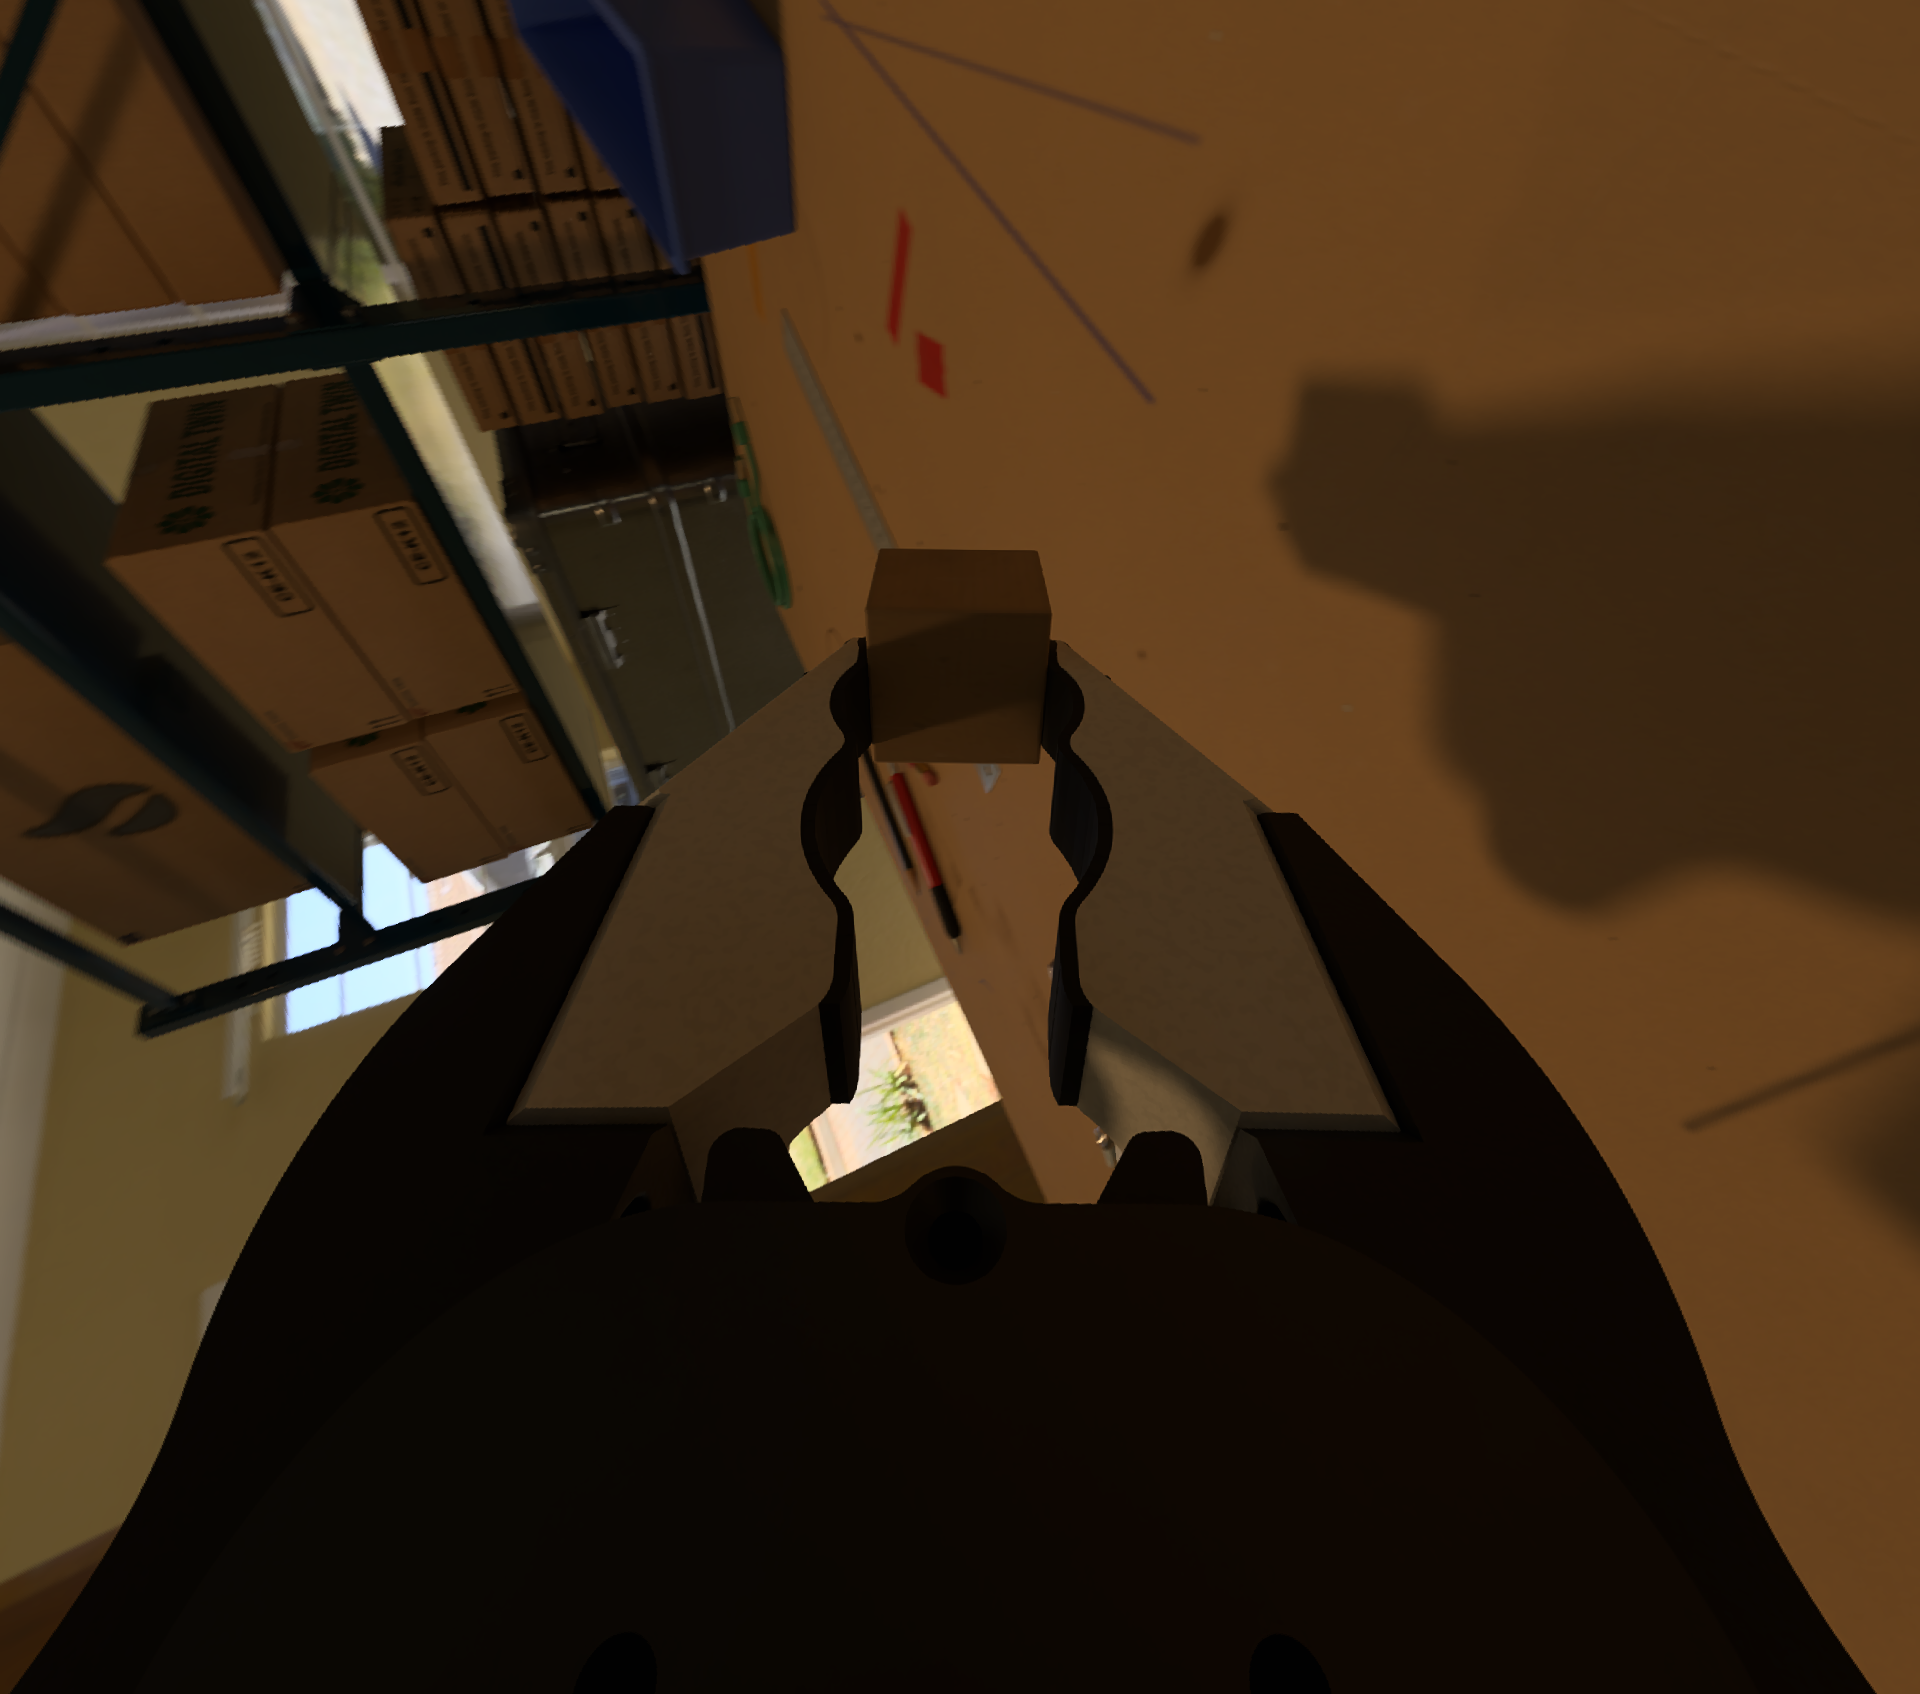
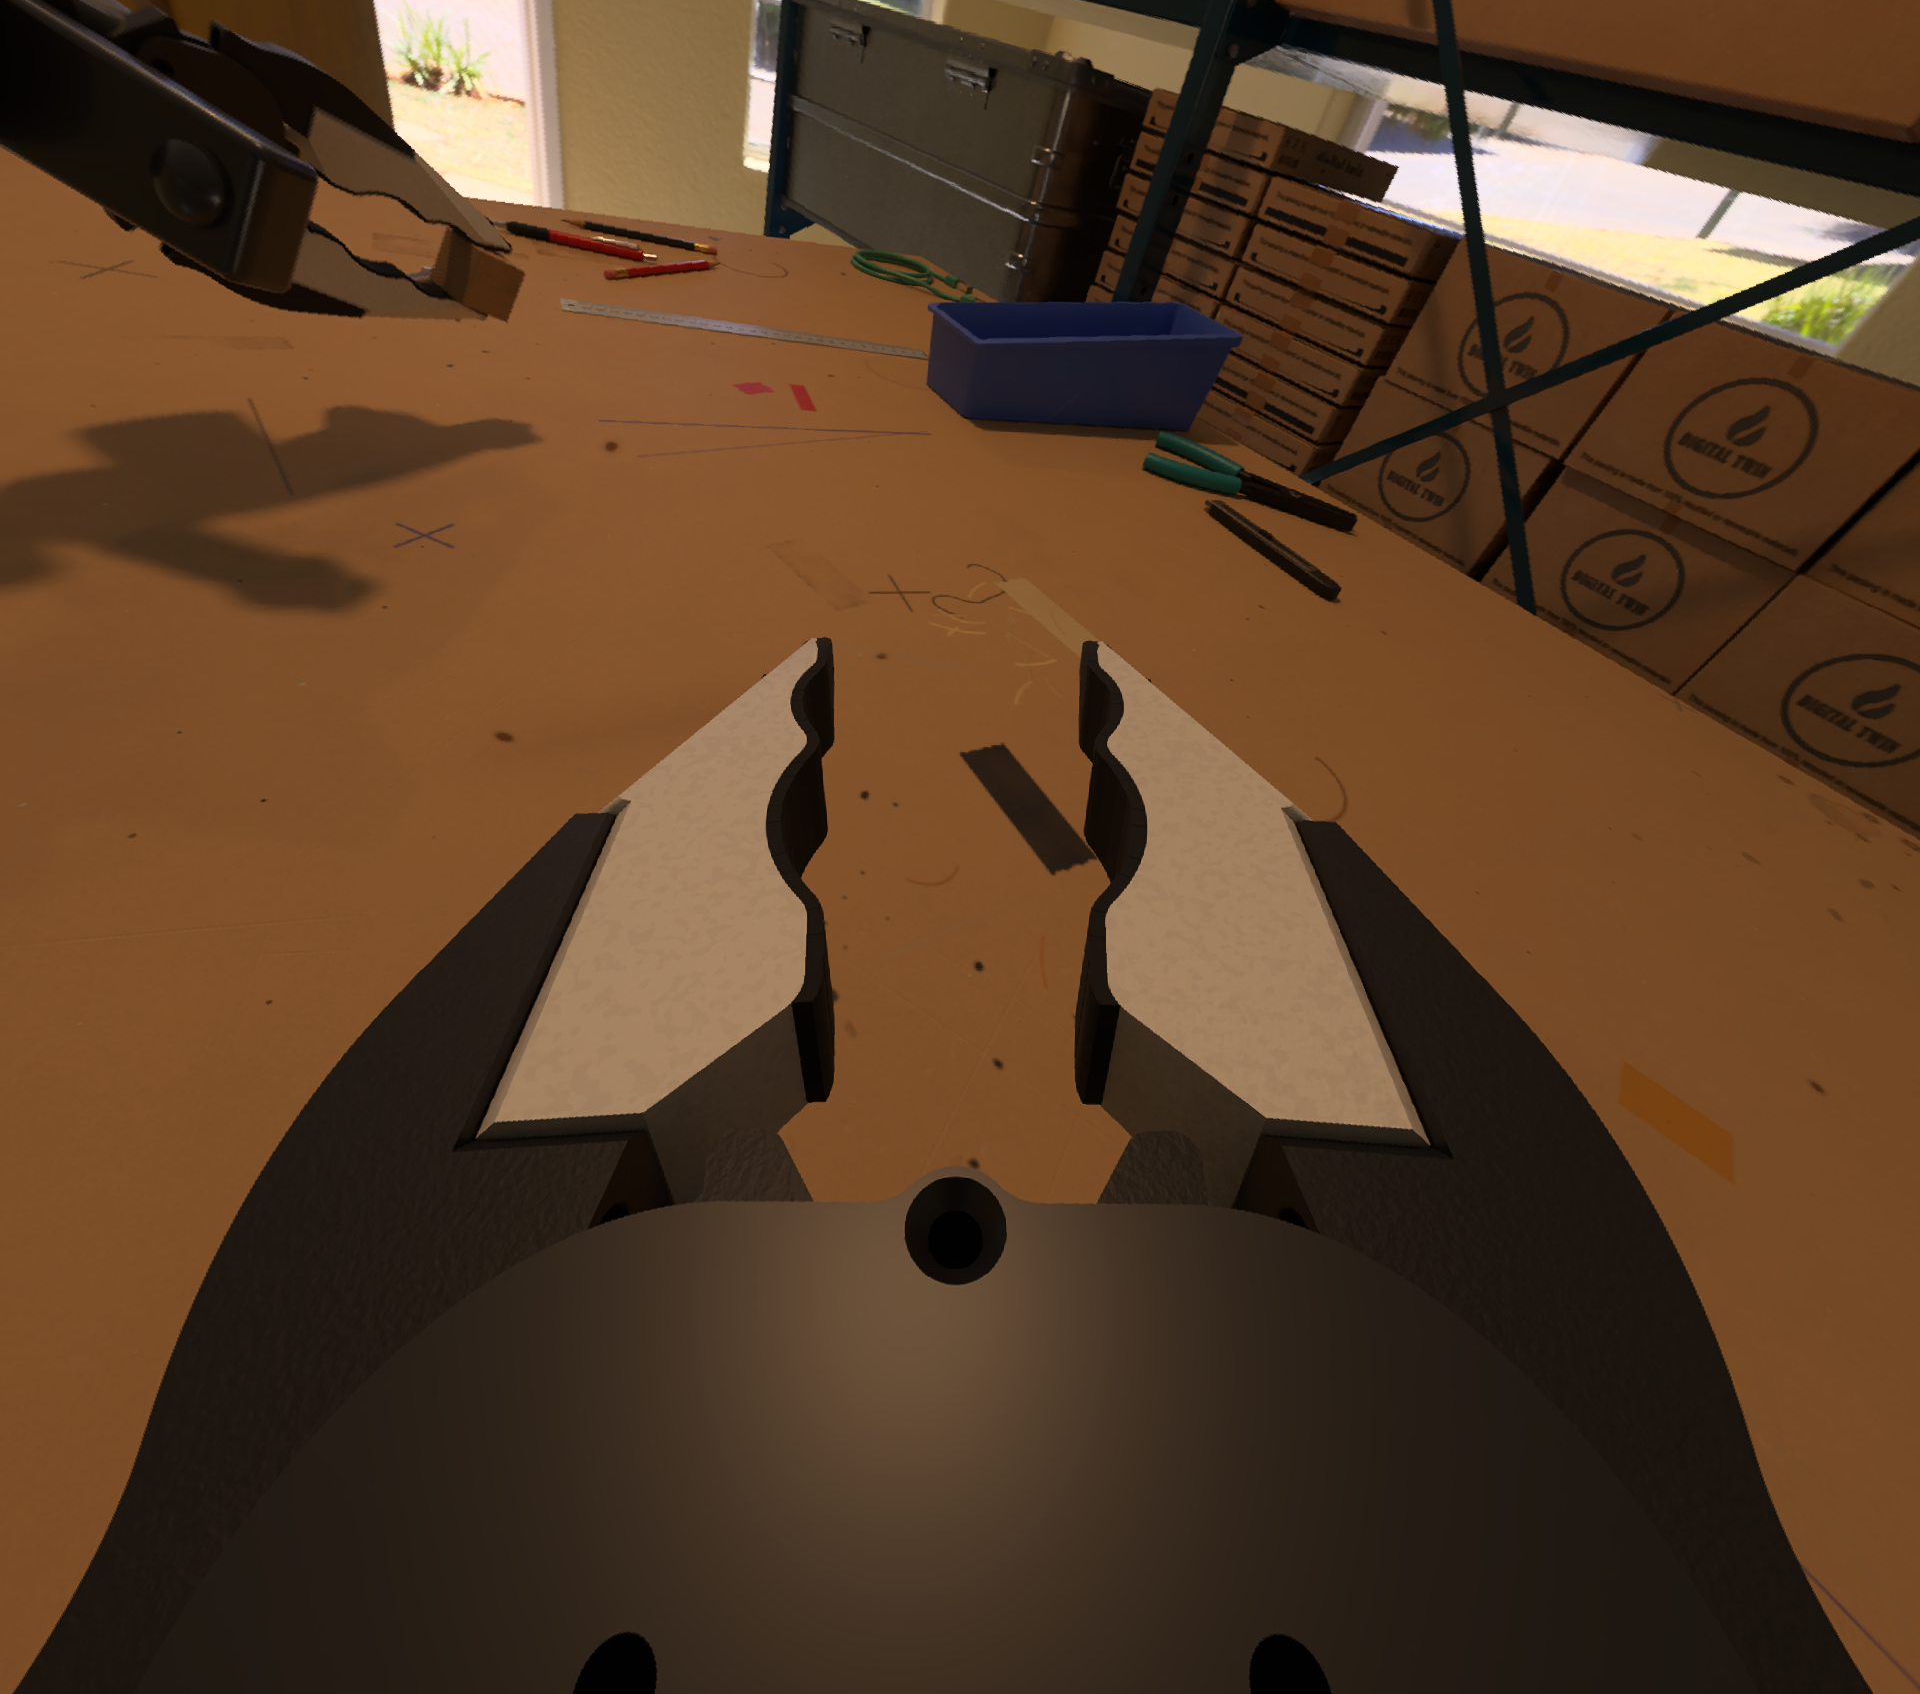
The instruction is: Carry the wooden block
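Left and right wrist views, ordered from largest element to smallest. The broad brown desk (image 2: 1351, 813), scuffed and marked with pen lines and tape scraps, carries every loose item; behind it stands a dark metal shelving rack (image 2: 1226, 34) loaded with cardboard boxes. The left gripper (image 2: 473, 271) hangs above the desk, tilted and casting a clear shadow on the surface, its fingers (image 1: 1070, 709) clenched on the small cube-shaped wooden block (image 1: 956, 657), which sits at the very fingertips, lifted off the desk. The right gripper (image 2: 956, 657) hovers low over bare desk, its fingers released with nothing between them. A rectangular blue plastic bin (image 2: 1081, 361) rests near the rack, with a thin steel ruler (image 2: 743, 325) just beside it and red pencils (image 2: 623, 254) beyond. The step in hand appears to be the carry itself: the lift is done. The next move likely calls for steady travel with firm pressure, since the shallow tip hold could let the block slip.
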{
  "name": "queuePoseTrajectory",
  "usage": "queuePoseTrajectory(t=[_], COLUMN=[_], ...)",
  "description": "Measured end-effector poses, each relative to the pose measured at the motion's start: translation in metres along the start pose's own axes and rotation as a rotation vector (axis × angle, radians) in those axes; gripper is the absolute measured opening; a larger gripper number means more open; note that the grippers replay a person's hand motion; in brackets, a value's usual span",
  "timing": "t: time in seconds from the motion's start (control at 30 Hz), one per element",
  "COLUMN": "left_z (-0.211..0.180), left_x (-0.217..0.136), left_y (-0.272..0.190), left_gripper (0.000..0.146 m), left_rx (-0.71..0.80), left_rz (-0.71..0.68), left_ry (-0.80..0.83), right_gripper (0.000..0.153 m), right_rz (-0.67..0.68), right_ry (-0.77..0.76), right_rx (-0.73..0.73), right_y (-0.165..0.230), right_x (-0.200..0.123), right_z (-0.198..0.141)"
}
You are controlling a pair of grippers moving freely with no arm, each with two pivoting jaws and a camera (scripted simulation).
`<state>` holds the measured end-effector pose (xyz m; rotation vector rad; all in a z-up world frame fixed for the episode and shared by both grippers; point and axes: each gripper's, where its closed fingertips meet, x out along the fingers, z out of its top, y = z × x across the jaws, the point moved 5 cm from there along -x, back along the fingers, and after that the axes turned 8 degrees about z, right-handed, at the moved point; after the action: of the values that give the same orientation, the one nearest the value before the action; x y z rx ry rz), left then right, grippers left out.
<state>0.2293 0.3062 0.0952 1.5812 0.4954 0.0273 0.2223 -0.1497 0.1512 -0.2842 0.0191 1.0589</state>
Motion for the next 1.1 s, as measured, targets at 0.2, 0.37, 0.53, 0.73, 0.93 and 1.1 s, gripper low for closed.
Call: queuePoseTrajectory(t=[0.2, 0.37, 0.53, 0.73, 0.93, 1.1], left_z=[0.017, 0.052, 0.117, 0.195, 0.283, 0.357], left_x=[-0.017, -0.034, -0.055, -0.078, -0.105, -0.126], left_y=[0.046, 0.086, 0.111, 0.132, 0.149, 0.144], left_gripper=[0.032, 0.032, 0.032, 0.032, 0.032, 0.032], left_rx=[-0.023, -0.068, -0.112, -0.124, -0.062, 0.029], left_rz=[0.112, 0.184, 0.197, 0.218, 0.21, 0.186], left_ry=[0.004, -0.072, -0.241, -0.403, -0.544, -0.682], right_gripper=[0.05, 0.054, 0.056, 0.055, 0.055, 0.053], right_rz=[-0.065, -0.157, -0.267, -0.363, -0.434, -0.522], right_ry=[0.004, 0.043, 0.054, 0.018, 0.008, -0.006], right_rx=[0.006, 0.017, 0.035, 0.055, 0.069, 0.087], right_y=[-0.015, -0.033, -0.052, -0.066, -0.074, -0.082], right_x=[-0.02, -0.042, -0.07, -0.104, -0.131, -0.161], right_z=[0.002, -0.003, -0.003, 0.0, -0.002, -0.002])
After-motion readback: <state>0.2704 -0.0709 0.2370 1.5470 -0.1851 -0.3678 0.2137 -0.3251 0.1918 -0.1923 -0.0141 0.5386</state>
